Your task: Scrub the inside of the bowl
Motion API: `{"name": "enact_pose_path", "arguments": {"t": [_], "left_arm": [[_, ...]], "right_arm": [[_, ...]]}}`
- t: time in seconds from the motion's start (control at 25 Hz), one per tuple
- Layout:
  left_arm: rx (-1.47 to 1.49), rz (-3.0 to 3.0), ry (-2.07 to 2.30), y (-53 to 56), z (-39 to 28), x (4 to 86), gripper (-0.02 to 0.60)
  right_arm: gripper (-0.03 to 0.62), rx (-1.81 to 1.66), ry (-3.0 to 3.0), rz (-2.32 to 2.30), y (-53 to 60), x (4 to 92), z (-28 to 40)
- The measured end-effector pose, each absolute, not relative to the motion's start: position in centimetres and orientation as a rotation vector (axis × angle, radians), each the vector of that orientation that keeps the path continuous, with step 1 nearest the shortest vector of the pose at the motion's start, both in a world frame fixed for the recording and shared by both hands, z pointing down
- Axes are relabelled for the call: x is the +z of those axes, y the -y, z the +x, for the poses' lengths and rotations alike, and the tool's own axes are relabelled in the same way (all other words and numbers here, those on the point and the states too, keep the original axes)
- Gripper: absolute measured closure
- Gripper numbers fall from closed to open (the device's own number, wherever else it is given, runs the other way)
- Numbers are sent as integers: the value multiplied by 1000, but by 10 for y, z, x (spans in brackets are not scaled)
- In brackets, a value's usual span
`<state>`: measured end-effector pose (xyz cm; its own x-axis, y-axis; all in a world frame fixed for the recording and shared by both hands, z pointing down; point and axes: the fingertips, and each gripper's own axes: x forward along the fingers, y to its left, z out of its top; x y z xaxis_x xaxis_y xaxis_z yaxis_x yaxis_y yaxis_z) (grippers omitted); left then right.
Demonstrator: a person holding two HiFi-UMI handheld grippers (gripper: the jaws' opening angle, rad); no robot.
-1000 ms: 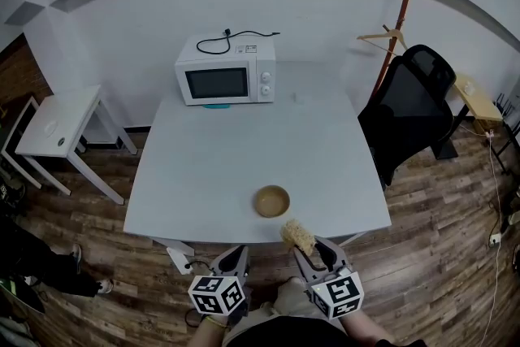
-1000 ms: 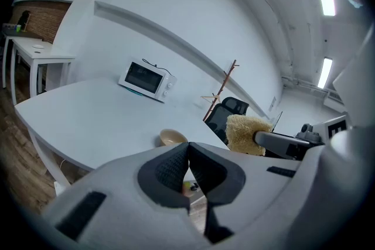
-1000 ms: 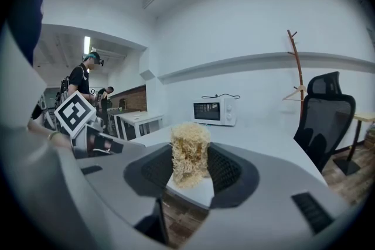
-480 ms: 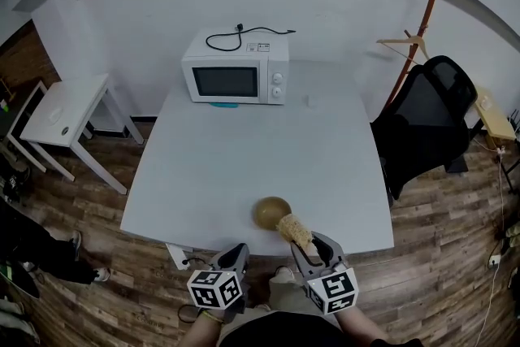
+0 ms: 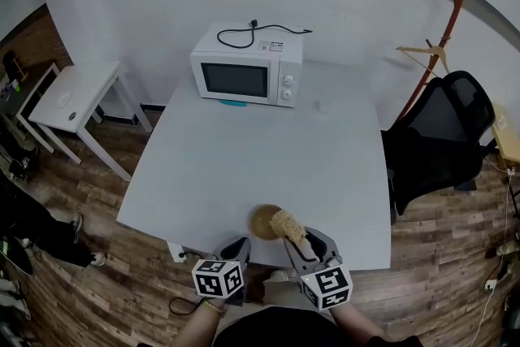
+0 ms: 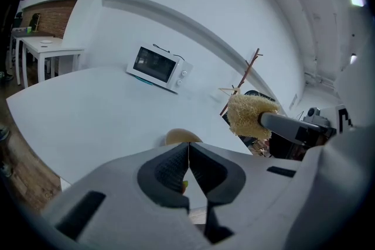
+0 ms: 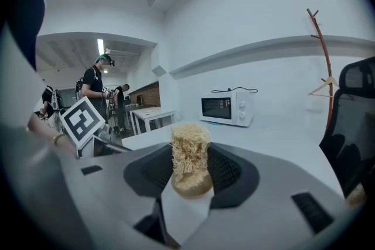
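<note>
**Scrubber at a bowl near the table edge**

A brown bowl (image 5: 262,222) sits on a white table (image 5: 244,150), close to its near edge. The right gripper (image 5: 305,244) is clamped on a straw-coloured scrubber (image 5: 288,224), whose tip is at the bowl's right rim; I cannot tell whether it touches. The left gripper (image 5: 237,249) has its jaws together on nothing, beside the bowl. Nothing steadies the bowl, so a hard scrub could probably slide or tip it off that edge.

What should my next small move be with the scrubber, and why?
Probably ease the right gripper forward and down so the scrubber drops into the bowl. Its jaws are clamped on the scrubber, whose tip sits over the bowl's near rim, seemingly not inside yet. The left gripper is shut and empty.
</note>
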<state>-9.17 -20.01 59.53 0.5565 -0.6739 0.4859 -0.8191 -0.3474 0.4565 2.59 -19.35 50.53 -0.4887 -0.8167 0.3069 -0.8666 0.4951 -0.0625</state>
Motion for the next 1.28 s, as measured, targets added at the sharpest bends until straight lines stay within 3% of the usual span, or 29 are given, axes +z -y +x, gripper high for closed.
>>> {"name": "enact_pose_path", "arguments": {"t": [0.4, 0.52, 1.28], "left_arm": [[230, 1936, 1205, 222, -79, 626, 559], [239, 1908, 1193, 228, -76, 634, 479], [299, 1824, 1303, 260, -80, 664, 478]], "right_arm": [[428, 307, 2559, 1320, 220, 514, 31], [428, 310, 2567, 1299, 227, 516, 33], [428, 303, 2601, 1123, 247, 534, 33]]}}
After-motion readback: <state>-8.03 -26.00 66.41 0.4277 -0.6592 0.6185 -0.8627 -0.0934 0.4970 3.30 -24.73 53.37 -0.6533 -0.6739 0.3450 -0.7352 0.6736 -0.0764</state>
